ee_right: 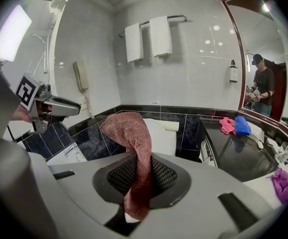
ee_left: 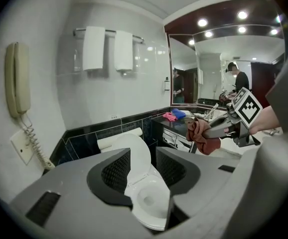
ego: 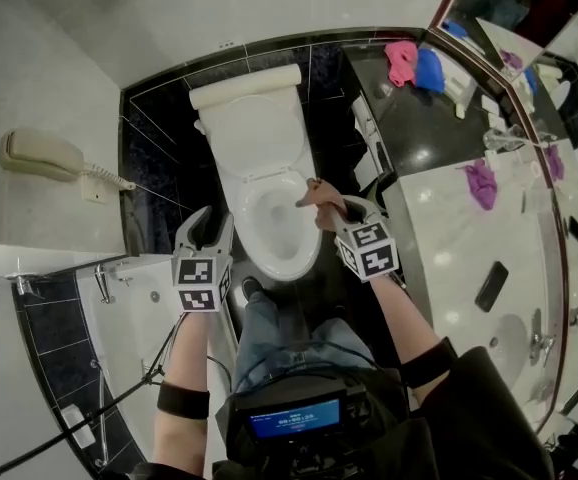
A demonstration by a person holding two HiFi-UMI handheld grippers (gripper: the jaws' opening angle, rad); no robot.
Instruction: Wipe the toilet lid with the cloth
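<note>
Head view, toilet lid (ego: 256, 133): we see it raised and leaning back against the dark-tiled wall, with the open bowl (ego: 281, 230) just in front of it.
Head view, cloth (ego: 314, 195): a reddish-brown rag is bunched in the right gripper (ego: 321, 203), over the bowl's rim, just in front of the lid and to its right.
Head view, room: the black counter (ego: 419, 118) crowds the lid's right side and the bathtub (ego: 129, 313) lies off to its left. We judge the clearest approach to be straight in over the bowl.
Left gripper view, left gripper (ee_left: 143, 169): its tongs stand spread with nothing between them, aimed at the lid.
Right gripper view, grip: the tongs pinch the cloth at mid-length, one end flopping forward toward the lid and the other hanging below.
Right gripper view, handling: we judge the cloth light, soft and limp, so it is liable to fold under. A hold nearer the loose end should press it flatter on the lid's smooth, probably slick face.
</note>
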